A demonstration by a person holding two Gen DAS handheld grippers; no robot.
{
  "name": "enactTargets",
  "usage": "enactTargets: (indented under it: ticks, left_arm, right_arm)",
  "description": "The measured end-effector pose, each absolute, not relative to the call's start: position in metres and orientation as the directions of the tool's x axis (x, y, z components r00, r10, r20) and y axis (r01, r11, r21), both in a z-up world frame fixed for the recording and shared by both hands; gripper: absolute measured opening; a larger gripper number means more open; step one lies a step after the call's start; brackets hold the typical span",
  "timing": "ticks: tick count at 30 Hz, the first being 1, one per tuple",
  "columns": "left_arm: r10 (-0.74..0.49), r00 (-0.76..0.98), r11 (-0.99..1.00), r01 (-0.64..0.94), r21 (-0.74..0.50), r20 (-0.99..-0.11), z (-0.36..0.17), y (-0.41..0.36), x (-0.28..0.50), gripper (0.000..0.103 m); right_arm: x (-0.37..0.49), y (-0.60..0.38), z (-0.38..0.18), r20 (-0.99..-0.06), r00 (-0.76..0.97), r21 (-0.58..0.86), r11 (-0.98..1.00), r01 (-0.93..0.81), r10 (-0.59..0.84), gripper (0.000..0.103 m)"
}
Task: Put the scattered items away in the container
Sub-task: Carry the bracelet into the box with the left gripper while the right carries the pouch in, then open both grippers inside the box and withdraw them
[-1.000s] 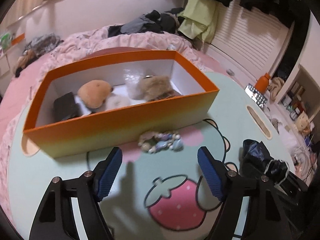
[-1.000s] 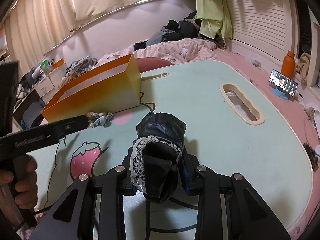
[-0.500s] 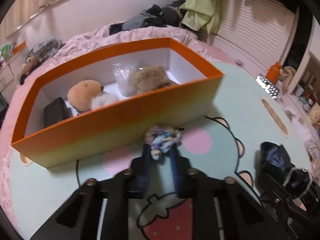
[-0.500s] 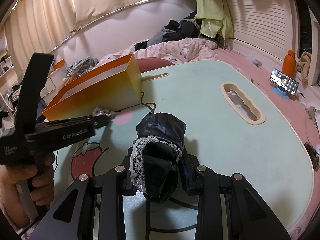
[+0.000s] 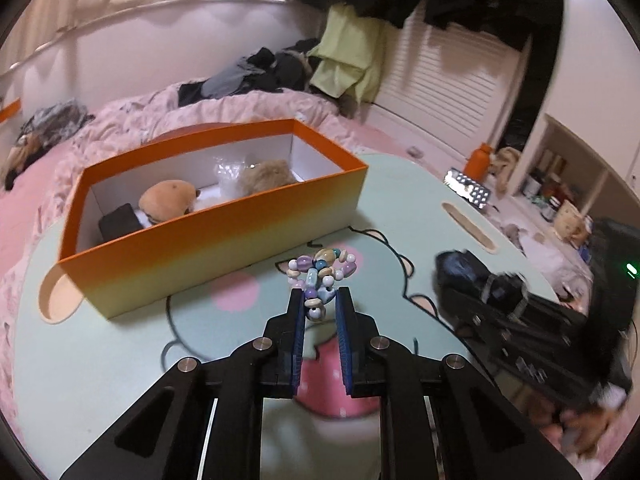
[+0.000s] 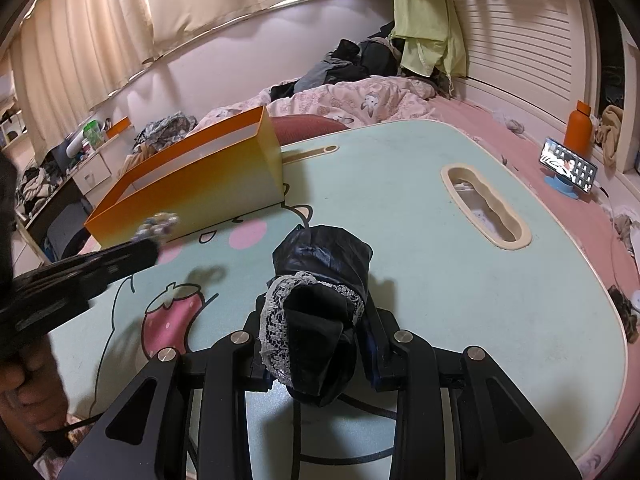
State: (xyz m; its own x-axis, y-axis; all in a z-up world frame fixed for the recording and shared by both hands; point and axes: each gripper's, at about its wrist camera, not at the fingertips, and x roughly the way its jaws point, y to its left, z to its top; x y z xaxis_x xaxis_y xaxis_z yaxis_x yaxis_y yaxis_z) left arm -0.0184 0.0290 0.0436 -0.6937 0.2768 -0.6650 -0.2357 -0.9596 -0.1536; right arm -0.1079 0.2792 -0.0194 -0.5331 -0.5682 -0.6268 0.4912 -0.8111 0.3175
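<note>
My left gripper (image 5: 319,300) is shut on a pastel bead bracelet (image 5: 322,270) and holds it above the mint table (image 5: 120,360), just in front of the orange box (image 5: 224,232). The box holds a burger plush (image 5: 170,200), a black item (image 5: 120,222), a clear bag and a furry toy (image 5: 266,176). My right gripper (image 6: 316,320) is shut on a black lace-trimmed cloth bundle (image 6: 320,280), low over the table's middle. The left gripper with the bracelet (image 6: 158,224) also shows blurred in the right wrist view, near the box (image 6: 192,188).
The table has cut-out handles (image 6: 486,212) and a strawberry print (image 6: 170,320). A bed with a pink quilt (image 6: 360,100) and piled clothes lies behind. A phone on a stand (image 6: 568,166) and an orange bottle (image 6: 578,126) sit on the floor at right.
My left gripper closed on the bead bracelet and lifted it off the table. My right gripper stayed still, holding the black cloth.
</note>
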Motion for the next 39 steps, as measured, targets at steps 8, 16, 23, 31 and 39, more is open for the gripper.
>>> enactTargets:
  ticks: [8,16,23,31,39]
  left_arm:
    - [0.264,-0.733,-0.964,-0.227,-0.141,-0.627,0.067,0.013,-0.012,0.014]
    - [0.175,-0.788,-0.985,-0.138,-0.107,-0.59,0.104,-0.011,-0.044,0.014]
    - [0.096,-0.781,-0.995,-0.067,-0.071,-0.617,0.109,-0.029,-0.093,0.014]
    - [0.06,-0.713,-0.997,-0.013,-0.073,-0.699,0.079,-0.044,-0.134,0.014]
    - [0.03,-0.717,-0.998,0.019,-0.062,-0.696,0.072,-0.048,-0.136,0.035]
  right_arm:
    - [-0.105,0.271,-0.014,-0.63,-0.535,0.282,-0.808,0.517,-0.562,0.033]
    - [-0.102,0.234,0.033,-0.561,-0.536,0.206,-0.733,0.648,-0.631,0.033]
    - [-0.15,0.186,0.085,-0.52,-0.532,0.2,-0.701,0.685,-0.668,0.033]
    - [-0.2,0.141,0.067,-0.622,-0.472,0.217,-0.716,0.664,-0.625,0.033]
    - [-0.214,0.125,0.044,-0.693,-0.433,0.213,-0.738,0.64,-0.576,0.037]
